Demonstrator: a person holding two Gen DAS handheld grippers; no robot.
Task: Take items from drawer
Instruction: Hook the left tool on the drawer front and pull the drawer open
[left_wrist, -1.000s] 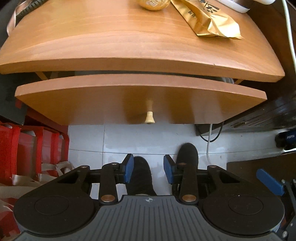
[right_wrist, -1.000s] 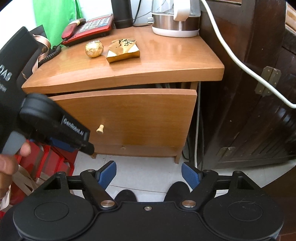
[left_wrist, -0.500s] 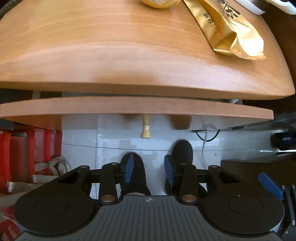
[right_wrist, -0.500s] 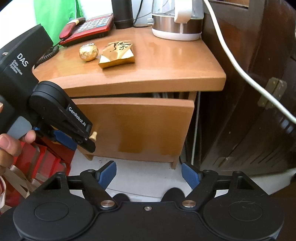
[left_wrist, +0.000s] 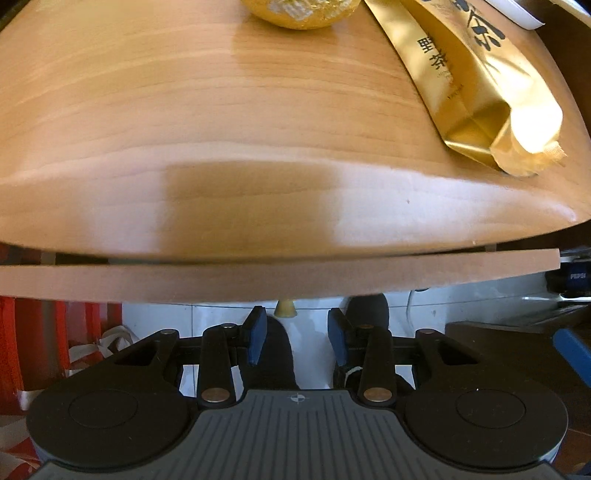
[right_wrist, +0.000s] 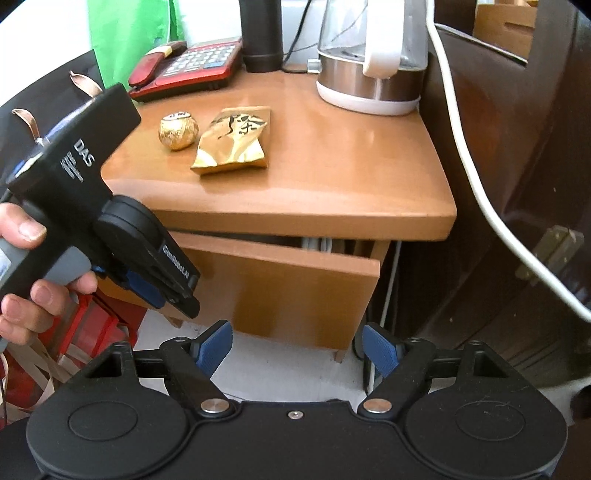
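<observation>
Now we find our left gripper (left_wrist: 295, 325) hanging nose-down right over the small pale wooden knob (left_wrist: 285, 309) of the light-brown wooden drawer front (left_wrist: 258, 282). A second ago the knob stood well ahead of the blue pads, with the broad face of the drawer in plain sight. Now we see only the drawer's top edge, and the knob peeps out just under it, in the gap between the two pads. The jaws are closing, partly spread, with the knob between them but neither pad pressing on it yet.

From the right wrist view, the left gripper, held in a hand (right_wrist: 22, 266), has come across the near left part of the drawer front and now hides the knob, which showed clear of it a second ago. Our right gripper (right_wrist: 297, 345) hangs back on the near side with its pads wide apart and nothing between them.

The drawer is barely ajar, as it was before, with a narrow dark slit under the orange-brown wooden nightstand top (left_wrist: 221, 110). What lies inside we cannot tell. The shiny gold foil pouch (left_wrist: 480, 92) and the gold foil-wrapped ball (left_wrist: 299, 14) sit on the top, far from the knob.

For the task, we judge the reach done and the pinch on the knob next, then a pull towards us. Nothing has left the drawer so far.
</observation>
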